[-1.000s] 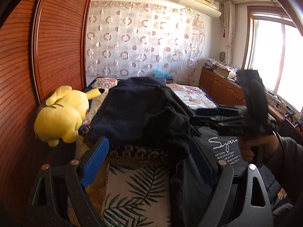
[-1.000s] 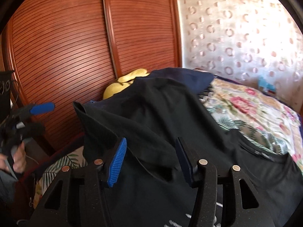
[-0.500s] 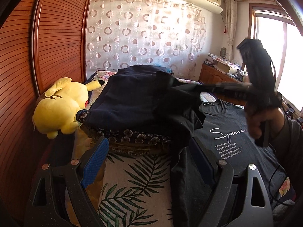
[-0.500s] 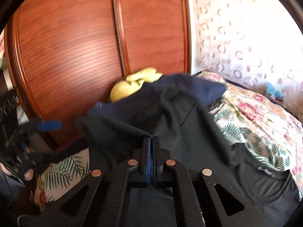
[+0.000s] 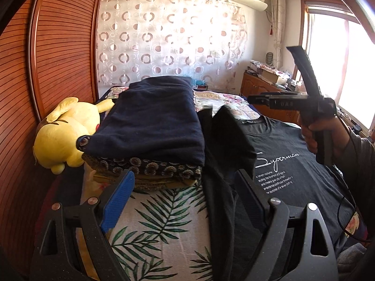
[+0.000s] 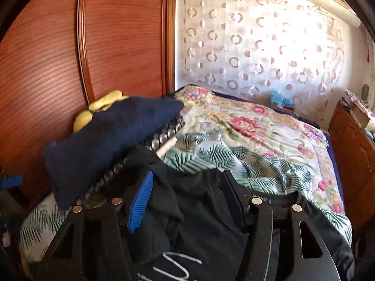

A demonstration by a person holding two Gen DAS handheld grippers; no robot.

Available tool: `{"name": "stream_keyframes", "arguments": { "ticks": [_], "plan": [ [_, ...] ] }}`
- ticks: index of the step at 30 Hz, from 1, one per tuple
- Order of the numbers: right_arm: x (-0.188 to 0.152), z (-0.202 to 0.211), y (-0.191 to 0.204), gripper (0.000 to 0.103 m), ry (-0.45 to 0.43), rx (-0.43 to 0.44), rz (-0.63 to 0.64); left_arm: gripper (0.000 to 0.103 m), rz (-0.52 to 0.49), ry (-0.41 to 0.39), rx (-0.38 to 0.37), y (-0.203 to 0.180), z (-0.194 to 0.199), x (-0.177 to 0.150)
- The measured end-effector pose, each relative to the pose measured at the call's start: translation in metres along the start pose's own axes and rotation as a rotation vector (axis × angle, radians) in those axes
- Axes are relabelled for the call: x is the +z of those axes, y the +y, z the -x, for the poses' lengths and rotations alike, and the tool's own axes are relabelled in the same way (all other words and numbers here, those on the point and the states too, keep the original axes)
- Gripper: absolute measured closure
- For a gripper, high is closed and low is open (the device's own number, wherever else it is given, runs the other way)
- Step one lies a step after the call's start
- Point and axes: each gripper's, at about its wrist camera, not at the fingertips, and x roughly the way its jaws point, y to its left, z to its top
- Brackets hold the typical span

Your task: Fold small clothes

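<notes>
A black T-shirt (image 5: 281, 164) with white "Superman" lettering lies flat on the bed, its left sleeve folded inward over the body. My left gripper (image 5: 185, 199) is open and empty, low over the shirt's left edge. My right gripper (image 6: 187, 194) is open just above the folded sleeve of the shirt (image 6: 201, 222), holding nothing. In the left wrist view the right gripper (image 5: 255, 99) hovers over the collar, held by a hand.
A stack of folded clothes topped by a navy garment (image 5: 152, 121) sits left of the shirt, also in the right wrist view (image 6: 112, 131). A yellow plush toy (image 5: 63, 133) lies against the wooden wardrobe (image 5: 46, 70). The floral bedspread (image 6: 257, 135) extends behind; a wooden dresser (image 5: 264, 93) stands right.
My right gripper shut on the sleeve, carried it inward over the shirt, then opened and let it drop. The left gripper stayed open and nearly still.
</notes>
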Motion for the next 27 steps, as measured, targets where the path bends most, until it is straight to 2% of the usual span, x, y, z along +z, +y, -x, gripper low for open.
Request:
{"name": "stream_keyframes", "arguments": {
  "ticks": [6, 9, 11, 14, 18, 22, 27],
  "plan": [
    [-0.01, -0.006, -0.016, 0.041, 0.022, -0.102, -0.024, 0.016, -0.017, 0.016, -0.022, -0.017, -0.008, -0.001],
    [-0.017, -0.002, -0.013, 0.041, 0.032, 0.002, -0.075, 0.016, -0.026, 0.024, -0.034, -0.024, -0.012, -0.001],
    [-0.027, 0.002, -0.009, 0.041, 0.058, 0.04, -0.074, 0.016, -0.028, 0.028, -0.042, -0.028, -0.013, -0.002],
    [-0.04, 0.002, -0.012, 0.041, 0.086, 0.068, -0.065, 0.016, -0.032, 0.04, -0.053, -0.035, -0.017, -0.004],
    [-0.06, 0.02, -0.028, 0.041, 0.087, 0.065, -0.09, 0.016, -0.039, 0.059, -0.066, -0.044, -0.025, -0.006],
    [-0.077, 0.061, -0.049, 0.041, 0.083, 0.01, -0.103, 0.016, -0.049, 0.1, -0.073, -0.056, -0.04, -0.009],
    [-0.109, 0.106, -0.096, 0.041, 0.095, -0.115, -0.134, 0.016, -0.06, 0.157, -0.082, -0.069, -0.059, -0.012]
  ]
}}
